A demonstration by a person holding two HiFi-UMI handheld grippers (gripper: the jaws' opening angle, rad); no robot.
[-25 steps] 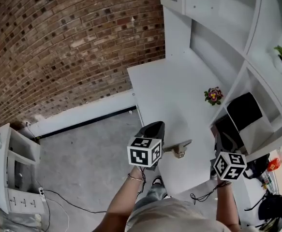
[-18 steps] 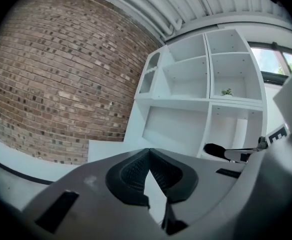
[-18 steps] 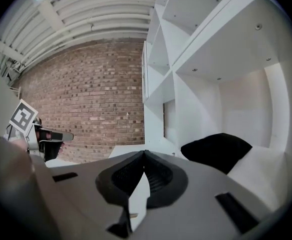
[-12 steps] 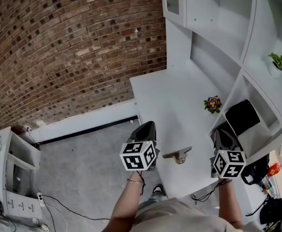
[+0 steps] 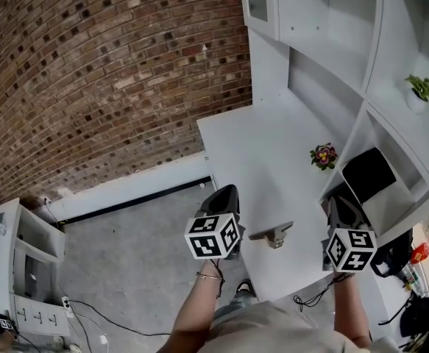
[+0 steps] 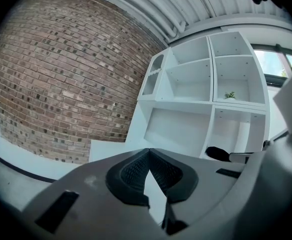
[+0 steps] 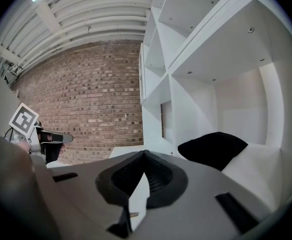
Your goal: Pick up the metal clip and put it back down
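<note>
The metal clip (image 5: 273, 234) lies on the white table (image 5: 258, 145) near its front edge, between my two grippers and touched by neither. My left gripper (image 5: 224, 194) hovers at the table's left edge, just left of the clip, jaws shut and empty. My right gripper (image 5: 341, 201) is to the clip's right, by the shelf unit, also shut and empty. In the left gripper view the left gripper (image 6: 148, 150) has its pads meeting at the tip. The right gripper (image 7: 144, 153) in its own view looks the same.
A small pot of flowers (image 5: 323, 155) stands further back on the table. A black box (image 5: 369, 172) sits in the white shelf unit at the right, with a green plant (image 5: 420, 89) above. A brick wall (image 5: 89, 72), grey floor and a white cabinet (image 5: 15, 256) lie left.
My left gripper has drawn back slightly to the left of the clip. The right gripper's tip has come up a little. The clip has stayed put.
</note>
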